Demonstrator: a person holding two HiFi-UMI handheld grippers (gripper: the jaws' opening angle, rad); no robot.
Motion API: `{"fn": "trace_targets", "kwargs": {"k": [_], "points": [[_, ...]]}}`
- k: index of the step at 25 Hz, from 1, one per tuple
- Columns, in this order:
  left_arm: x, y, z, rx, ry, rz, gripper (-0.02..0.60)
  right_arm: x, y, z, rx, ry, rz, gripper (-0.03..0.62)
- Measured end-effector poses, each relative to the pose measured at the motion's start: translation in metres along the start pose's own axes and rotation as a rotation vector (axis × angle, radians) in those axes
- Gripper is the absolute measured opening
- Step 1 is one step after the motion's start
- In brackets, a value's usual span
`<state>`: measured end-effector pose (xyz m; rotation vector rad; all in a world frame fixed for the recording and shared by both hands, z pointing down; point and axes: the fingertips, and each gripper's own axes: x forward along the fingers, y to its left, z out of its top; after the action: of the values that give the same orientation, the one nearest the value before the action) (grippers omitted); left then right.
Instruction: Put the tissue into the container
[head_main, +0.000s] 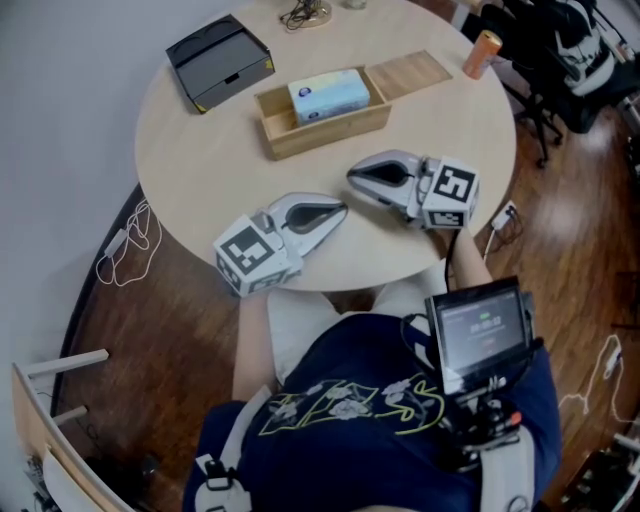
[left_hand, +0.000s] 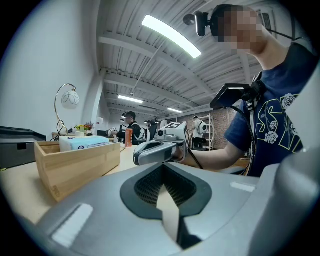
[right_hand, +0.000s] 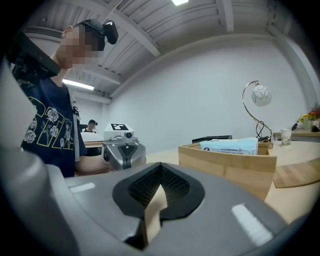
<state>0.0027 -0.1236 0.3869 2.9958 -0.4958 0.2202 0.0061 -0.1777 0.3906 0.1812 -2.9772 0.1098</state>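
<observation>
A light-blue tissue pack (head_main: 328, 95) lies inside an open wooden box (head_main: 325, 127) at the middle of the round table (head_main: 200, 170). Both grippers rest on the table in front of the box, tips pointing toward each other. My left gripper (head_main: 343, 209) is shut and holds nothing. My right gripper (head_main: 352, 178) is shut too, also with nothing in it. The left gripper view looks past its closed jaws (left_hand: 164, 172) to the box (left_hand: 75, 162), the tissue pack (left_hand: 85, 143) and the right gripper (left_hand: 157, 150). Beyond the right gripper's closed jaws (right_hand: 161, 167) are the box (right_hand: 230, 165), the pack (right_hand: 235, 146) and the left gripper (right_hand: 124, 152).
The box's flat wooden lid (head_main: 408, 73) lies to the box's right. A black case (head_main: 220, 60) sits at the far left of the table and an orange can (head_main: 482, 53) at the far right edge. A small lamp (right_hand: 260, 95) stands behind the box.
</observation>
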Motion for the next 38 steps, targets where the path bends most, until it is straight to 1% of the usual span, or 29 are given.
{"fn": "trace_targets", "kwargs": {"k": [3, 6, 10, 14, 18, 21, 23, 28, 32, 34, 38], "points": [[0.0003, 0.0011, 0.0019, 0.007, 0.0, 0.003, 0.003, 0.0, -0.0018, 0.0, 0.003, -0.013, -0.004, 0.014], [0.0016, -0.0009, 0.0056, 0.009, -0.007, -0.01, 0.003, 0.0003, -0.0029, 0.0002, -0.003, -0.013, -0.013, 0.014], [-0.0007, 0.0009, -0.002, 0.007, 0.016, 0.012, 0.003, -0.0002, -0.0045, -0.0002, 0.001, -0.008, -0.047, 0.014], [-0.0006, -0.0011, -0.0027, 0.002, 0.002, 0.002, 0.003, -0.0008, -0.0039, -0.0016, 0.006, -0.017, -0.054, 0.014], [-0.0013, 0.0021, -0.0021, 0.006, 0.017, 0.007, 0.003, -0.0003, -0.0069, -0.0027, 0.007, -0.008, -0.056, 0.014], [-0.0008, 0.0031, -0.0017, 0.004, -0.005, -0.001, 0.003, 0.0013, -0.0075, 0.0007, 0.006, -0.002, -0.062, 0.014], [0.0003, 0.003, -0.0015, 0.003, -0.016, -0.004, 0.003, 0.0007, -0.0075, 0.0, 0.006, -0.004, -0.058, 0.014], [0.0001, 0.0036, -0.0013, 0.0, 0.006, 0.011, 0.003, 0.0, -0.008, -0.002, 0.01, -0.003, -0.06, 0.014], [0.0004, 0.0025, -0.0011, 0.0, -0.008, 0.005, 0.003, 0.0003, -0.0018, -0.0026, 0.002, -0.006, -0.023, 0.014], [0.001, 0.0036, -0.0001, 0.002, -0.001, 0.012, 0.003, 0.0005, 0.0015, -0.0024, 0.0, -0.01, -0.003, 0.014], [0.001, 0.0033, -0.0007, 0.003, 0.005, 0.01, 0.003, 0.0006, 0.0017, -0.0023, -0.001, -0.006, -0.003, 0.014]]}}
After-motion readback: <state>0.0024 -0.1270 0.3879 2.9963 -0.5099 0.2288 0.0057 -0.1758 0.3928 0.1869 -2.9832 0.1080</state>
